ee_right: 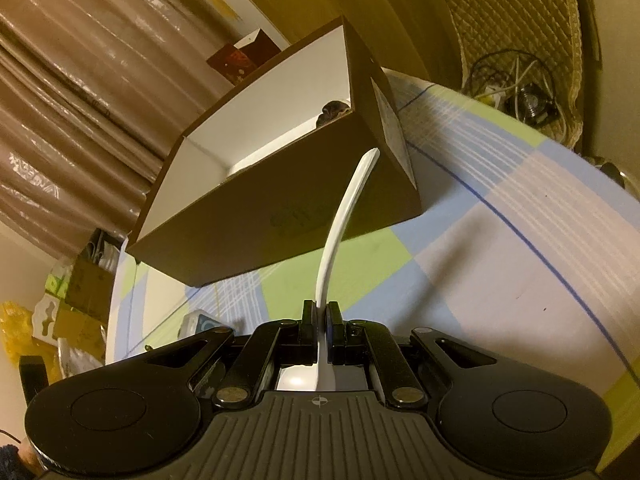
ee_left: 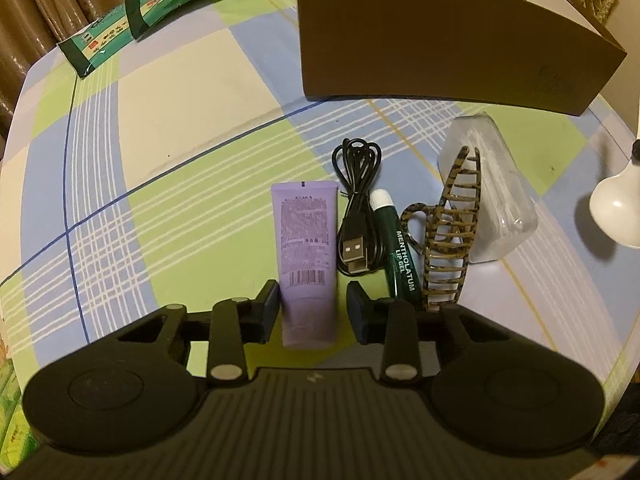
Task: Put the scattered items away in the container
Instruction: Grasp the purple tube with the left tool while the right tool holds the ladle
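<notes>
**Spoon pinched in my right, lavender tube between the fingers of my left**

My left gripper (ee_left: 312, 312) is spread, its two pads standing either side of the lower end of the purple tube (ee_left: 306, 248). The left pad looks very close to the tube's edge; the right pad stands clear of it, so nothing is pinched. The tube lies flat on the checked tablecloth (ee_left: 160, 168), barcode side up.

Just to its right, in a row, lie the coiled black USB cable (ee_left: 354, 216), the green lip gel (ee_left: 400, 248) with its white cap pointing away from me, the tortoiseshell hair claw (ee_left: 448, 240), and a clear plastic case (ee_left: 490, 192) which the claw leans against or overlaps. Beyond them stands the brown box (ee_left: 440, 48), its long side wall facing me. Well off to the far left are two green packets (ee_left: 160, 12), one overlapping the other.

My right gripper (ee_right: 321, 320) is pressed together on the white spoon (ee_right: 344, 216), holding it edge-on near the bowl end, with the handle curving up and forward toward the box (ee_right: 280, 208). The box is open, white inside, with a dark item showing in its far corner; I cannot tell what it is. In the left view the spoon's bowl (ee_left: 618, 204) shows at the right edge, above the cloth.
</notes>
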`<state>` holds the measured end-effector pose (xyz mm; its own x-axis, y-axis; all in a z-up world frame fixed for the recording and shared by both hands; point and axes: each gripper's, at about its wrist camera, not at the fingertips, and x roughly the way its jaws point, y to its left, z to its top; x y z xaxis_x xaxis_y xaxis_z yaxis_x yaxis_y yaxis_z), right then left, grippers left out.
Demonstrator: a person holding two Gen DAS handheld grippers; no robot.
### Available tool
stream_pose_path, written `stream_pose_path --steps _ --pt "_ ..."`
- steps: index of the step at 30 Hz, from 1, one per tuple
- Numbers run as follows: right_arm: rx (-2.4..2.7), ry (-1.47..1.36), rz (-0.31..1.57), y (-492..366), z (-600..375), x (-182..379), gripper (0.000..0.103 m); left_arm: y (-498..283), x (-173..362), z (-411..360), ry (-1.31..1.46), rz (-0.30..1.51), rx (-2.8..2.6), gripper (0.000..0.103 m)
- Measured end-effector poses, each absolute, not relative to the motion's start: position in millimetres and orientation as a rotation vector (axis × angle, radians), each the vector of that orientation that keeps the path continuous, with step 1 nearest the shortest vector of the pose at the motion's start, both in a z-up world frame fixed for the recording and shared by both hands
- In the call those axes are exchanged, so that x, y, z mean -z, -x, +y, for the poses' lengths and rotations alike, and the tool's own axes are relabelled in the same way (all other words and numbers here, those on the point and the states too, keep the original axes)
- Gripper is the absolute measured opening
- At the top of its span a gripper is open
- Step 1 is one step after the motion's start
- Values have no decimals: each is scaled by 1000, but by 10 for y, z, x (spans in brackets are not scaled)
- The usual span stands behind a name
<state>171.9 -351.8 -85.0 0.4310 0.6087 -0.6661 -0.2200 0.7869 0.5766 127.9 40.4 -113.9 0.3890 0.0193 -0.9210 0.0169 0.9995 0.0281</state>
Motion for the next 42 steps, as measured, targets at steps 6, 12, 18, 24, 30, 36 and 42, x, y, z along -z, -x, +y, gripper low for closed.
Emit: stream_pose_path --steps 6,12,18,24,30,36,42 --pt "-541 -432 996 -1694 -3550 836 0 -1222 1136 415 -24 1162 -22 25" --pt "-545 -424 990 -1667 -3600 822 0 -1105 1105 413 5 1160 -46 25" --pt "-543 -418 987 -1641 -3631 809 0 -930 1041 420 35 1168 -53 25" --pt "-540 -416 989 -1631 -3648 811 1 -848 1029 421 45 1175 -54 25" --pt "-538 -412 984 -1616 -3664 806 1 -968 1097 412 42 1190 -63 26" --pt "-531 -412 983 -1603 -3693 804 0 -959 1113 418 49 1189 -69 27" --pt "-539 -403 980 -1616 -3677 786 1 -891 1085 438 61 1185 -79 27"
